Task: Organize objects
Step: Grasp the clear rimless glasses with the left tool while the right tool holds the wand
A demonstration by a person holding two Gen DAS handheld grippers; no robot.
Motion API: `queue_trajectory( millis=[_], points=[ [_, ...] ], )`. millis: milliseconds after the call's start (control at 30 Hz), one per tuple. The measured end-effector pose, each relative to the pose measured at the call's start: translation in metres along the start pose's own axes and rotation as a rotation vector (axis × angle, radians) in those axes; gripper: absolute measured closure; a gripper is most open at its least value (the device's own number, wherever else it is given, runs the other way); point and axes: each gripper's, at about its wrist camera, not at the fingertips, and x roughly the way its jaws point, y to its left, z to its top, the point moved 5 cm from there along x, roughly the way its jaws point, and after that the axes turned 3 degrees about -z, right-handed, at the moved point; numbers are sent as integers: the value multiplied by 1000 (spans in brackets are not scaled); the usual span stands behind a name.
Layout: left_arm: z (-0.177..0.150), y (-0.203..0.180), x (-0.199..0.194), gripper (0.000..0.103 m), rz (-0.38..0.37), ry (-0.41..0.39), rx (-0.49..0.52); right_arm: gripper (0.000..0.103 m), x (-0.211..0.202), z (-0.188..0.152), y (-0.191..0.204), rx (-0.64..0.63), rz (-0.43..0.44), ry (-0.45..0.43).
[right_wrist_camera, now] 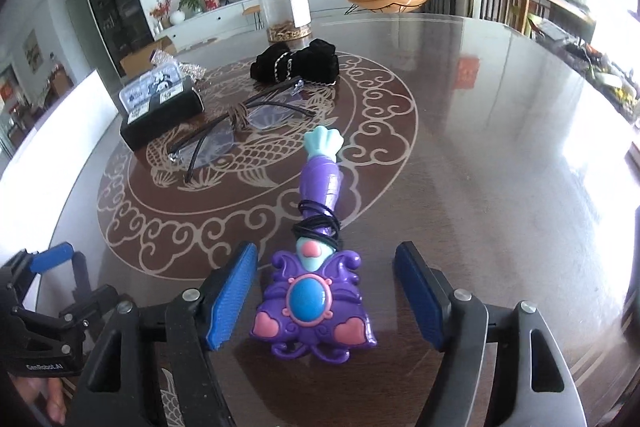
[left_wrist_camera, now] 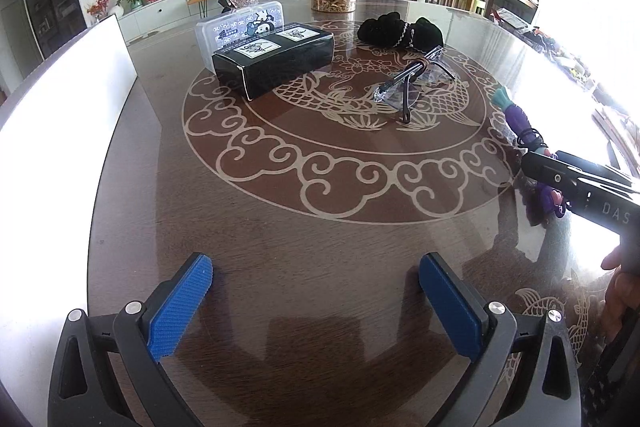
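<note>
Plainly, the right gripper stands released, its blue pads either side of the purple toy wand without pressing on it; the left pad sits just beside the wand's ornate head, the right pad well apart. The wand lies flat on the round table, just outside the fish medallion's cloud border on the near side. Its long axis runs from the butterfly-shaped head between the jaws away toward the medallion, the pale shell-shaped tip pointing at the glasses. Black hair ties are wound round its neck.

Likely troubles: a closing grip would meet the head's curled, sloping edges, so the wand may squirt out or twist on the glossy top; any shove along its axis could drive the tip into the glasses; the ties may slip loose. The left gripper hangs open and empty, nearer than the medallion.
</note>
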Motion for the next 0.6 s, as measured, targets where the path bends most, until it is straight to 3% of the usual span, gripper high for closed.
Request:
queue_trajectory(
  millis=[100, 200, 300, 367, 500, 600],
  points=[
    [3, 0, 2, 0, 1, 11, -6, 29, 0, -3, 4, -37, -30, 4],
    [20, -3, 12, 0, -19, 112, -34, 29, 1, -5, 10, -71, -61, 4],
    [57, -15, 8, 0, -98, 50, -63, 27, 2, -5, 11, -80, -66, 8],
    [85, -30, 11, 0, -108, 18, -21, 26, 2, -6, 9, -74, -61, 7],
    [125, -60, 55, 0, -137, 97, 99, 24, 2, -6, 9, -78, -58, 10],
    [139, -72, 83, 0, -76, 132, 182, 24, 3, -7, 9, -79, -60, 9]
  ],
)
